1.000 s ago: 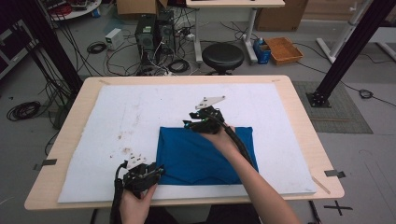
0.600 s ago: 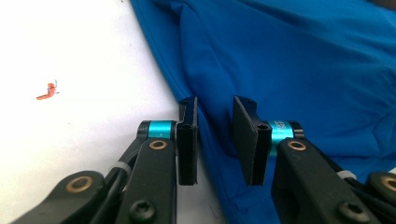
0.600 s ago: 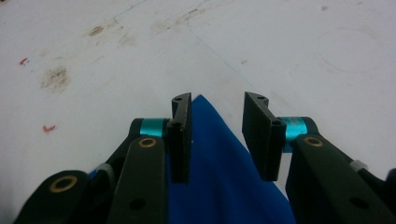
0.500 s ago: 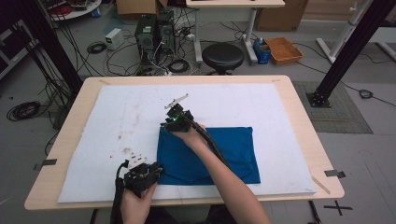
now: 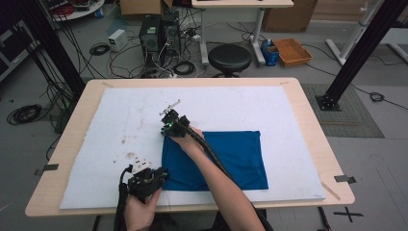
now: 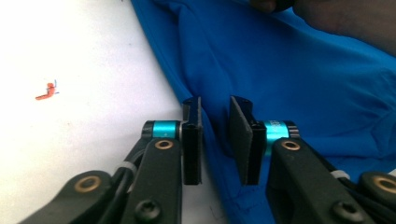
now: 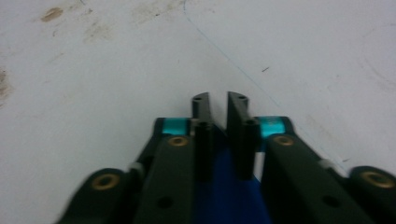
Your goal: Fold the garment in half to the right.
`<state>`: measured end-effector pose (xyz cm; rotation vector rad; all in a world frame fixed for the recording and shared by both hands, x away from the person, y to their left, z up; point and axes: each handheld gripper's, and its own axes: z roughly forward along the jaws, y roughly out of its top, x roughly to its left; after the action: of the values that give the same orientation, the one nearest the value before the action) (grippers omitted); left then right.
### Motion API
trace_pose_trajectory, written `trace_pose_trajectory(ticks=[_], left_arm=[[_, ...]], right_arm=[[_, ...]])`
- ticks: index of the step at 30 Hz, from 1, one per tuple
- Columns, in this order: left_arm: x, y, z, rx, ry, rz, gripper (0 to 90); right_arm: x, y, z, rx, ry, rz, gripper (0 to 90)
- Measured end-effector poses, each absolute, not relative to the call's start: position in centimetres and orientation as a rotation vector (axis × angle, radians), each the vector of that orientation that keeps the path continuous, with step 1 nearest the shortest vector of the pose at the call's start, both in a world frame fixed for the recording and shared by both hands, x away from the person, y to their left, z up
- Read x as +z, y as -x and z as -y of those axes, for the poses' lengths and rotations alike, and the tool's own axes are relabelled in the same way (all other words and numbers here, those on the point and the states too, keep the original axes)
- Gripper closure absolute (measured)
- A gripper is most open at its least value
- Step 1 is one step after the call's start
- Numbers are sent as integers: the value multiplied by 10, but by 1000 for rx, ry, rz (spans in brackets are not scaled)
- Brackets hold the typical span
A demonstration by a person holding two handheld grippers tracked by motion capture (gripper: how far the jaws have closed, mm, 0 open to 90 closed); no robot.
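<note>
Blue rectangular cloth (image 5: 226, 159) lies flat on the white padded mat (image 5: 115, 125), right of centre and toward the near edge; folded, with its far-left corner and near-left corner each under a gripper. Right gripper (image 5: 169, 117) sits at the far-left corner, arm crossing diagonally over the fabric. In the right gripper view, its jaws have just been closing and now stand pressed nearly together, blue fabric (image 7: 229, 196) pinched between the pads, tips over bare mat (image 7: 116, 60). Left gripper (image 5: 150, 177) rests at the near-left corner. In the left gripper view, its jaws have just been closing; a narrow gap remains, straddling the cloth edge (image 6: 280, 70), pads not visibly pressing it. Mat carries brown stains (image 5: 130, 155) left of the cloth. Mat sits on a light wooden table (image 5: 308, 120).
</note>
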<state>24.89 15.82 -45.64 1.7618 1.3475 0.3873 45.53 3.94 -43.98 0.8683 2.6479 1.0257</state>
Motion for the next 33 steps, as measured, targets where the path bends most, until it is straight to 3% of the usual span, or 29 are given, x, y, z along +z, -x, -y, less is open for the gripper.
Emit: trace_pose_trajectory(ticks=[5,17,25,33], left_arm=[[-455,-249,-159,362,-1764,-1337,854],[-429,-242,-152,410,-1748,-1217,868],[-407,-243,-112,286,-1741,-1092,868],[-402,-256,-61,203,-1766,-1001,868]], right_arm=[[-434,-455,-36,1038,-883,-2638,887],[-398,-442,-12,1192,-829,-2589,885],[-362,-440,42,1308,-853,-2551,881],[-353,-439,111,1330,-921,-2505,882]])
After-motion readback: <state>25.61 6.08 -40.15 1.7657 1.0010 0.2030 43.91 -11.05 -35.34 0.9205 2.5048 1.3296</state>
